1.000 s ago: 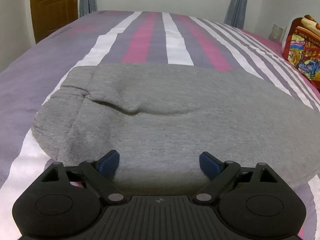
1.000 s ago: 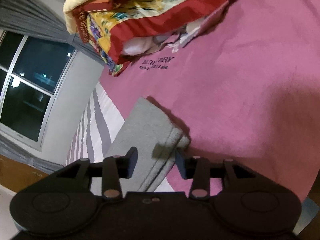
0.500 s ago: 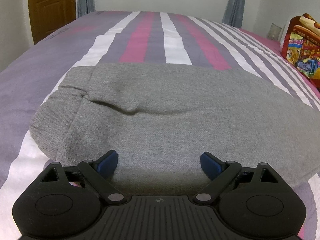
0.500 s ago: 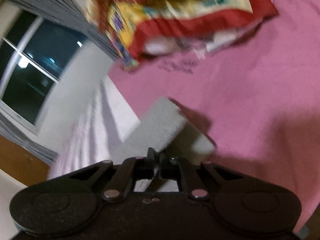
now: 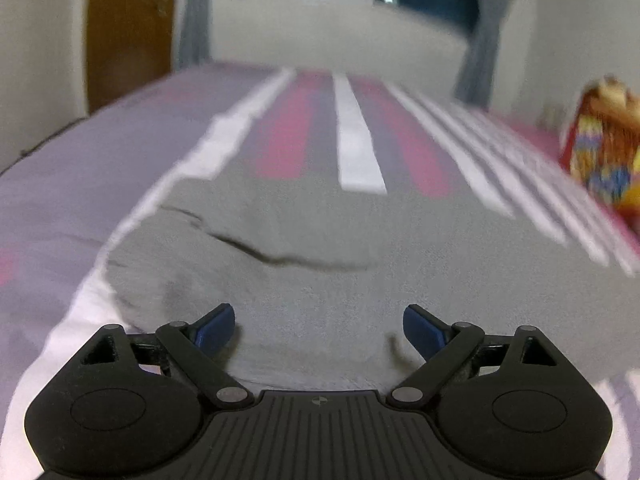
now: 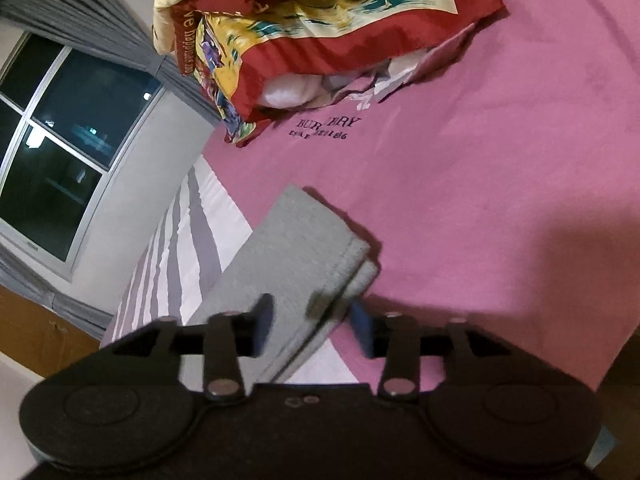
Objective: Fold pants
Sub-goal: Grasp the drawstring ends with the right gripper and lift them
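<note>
Grey pants lie folded across the striped bed, left gripper spread wide above them, right gripper opening around their corner.

I see a bedsheet striped in purple, white and pink, turning plain pink with dark lettering near a colourful folded blanket. Beyond it are a wooden door, grey curtains and a dark window.
</note>
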`<state>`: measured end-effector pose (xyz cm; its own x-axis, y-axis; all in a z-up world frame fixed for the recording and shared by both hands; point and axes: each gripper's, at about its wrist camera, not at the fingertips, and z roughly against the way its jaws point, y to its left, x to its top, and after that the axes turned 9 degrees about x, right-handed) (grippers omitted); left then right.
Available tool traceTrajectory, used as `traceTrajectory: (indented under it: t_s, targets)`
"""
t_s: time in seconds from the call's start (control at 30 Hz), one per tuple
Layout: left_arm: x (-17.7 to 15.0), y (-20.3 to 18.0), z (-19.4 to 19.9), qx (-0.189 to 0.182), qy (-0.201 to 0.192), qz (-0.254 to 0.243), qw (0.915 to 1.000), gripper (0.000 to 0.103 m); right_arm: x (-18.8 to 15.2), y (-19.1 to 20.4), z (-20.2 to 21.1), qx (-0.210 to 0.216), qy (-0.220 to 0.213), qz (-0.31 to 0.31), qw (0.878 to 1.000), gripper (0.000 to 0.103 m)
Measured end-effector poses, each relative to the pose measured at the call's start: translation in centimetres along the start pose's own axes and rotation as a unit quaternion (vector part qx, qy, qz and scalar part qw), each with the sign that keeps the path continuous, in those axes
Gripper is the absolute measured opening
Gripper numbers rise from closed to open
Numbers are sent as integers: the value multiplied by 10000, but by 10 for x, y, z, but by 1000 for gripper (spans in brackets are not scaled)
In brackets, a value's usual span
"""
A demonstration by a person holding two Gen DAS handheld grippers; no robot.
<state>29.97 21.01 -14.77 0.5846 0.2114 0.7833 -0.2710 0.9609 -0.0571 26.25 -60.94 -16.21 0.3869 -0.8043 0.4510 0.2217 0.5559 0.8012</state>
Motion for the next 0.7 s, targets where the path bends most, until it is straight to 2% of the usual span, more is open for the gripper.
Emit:
traceTrajectory:
  t_s: [0.1,0.2,0.27,0.33,0.4,0.47,0.5,0.53,0.57,0.63,0.7]
  targets:
    - [-4,17,6,42,27,275,9996,91,1,-3,-11,97,64,-184,9998,51]
    - [-11,25,-2,293,251,100,9992,91,0,-2,-31,80,167,-163,9997,50]
    - [-18,33,-18,369,692,226,9967,91,0,0,-42,-39,171,-77,9998,41]
    - [-25,47,-27,182,789,795,9935,93,3,1,-49,-278,219,-21,9994,14]
    - [-28,51,-29,168,774,988,9920,93,8,3,-46,-237,233,-42,9994,12]
    - [-31,48,-30,184,752,923,9927,93,9,11,-30,47,7,104,9999,11]
    - [-32,47,-31,182,739,876,9932,94,8,14,-26,23,-40,332,9994,11]
    - [-33,47,-31,167,727,865,9935,95,7,10,-31,-206,80,426,9988,11]
    - [-34,47,-31,151,726,880,9934,96,5,-3,-41,-445,341,170,9983,10]
    - [-34,47,-32,142,737,883,9933,96,7,-8,-42,-391,267,-81,9988,11]
    - [-33,49,-33,123,738,878,9933,96,6,7,-44,-540,230,161,9981,12]
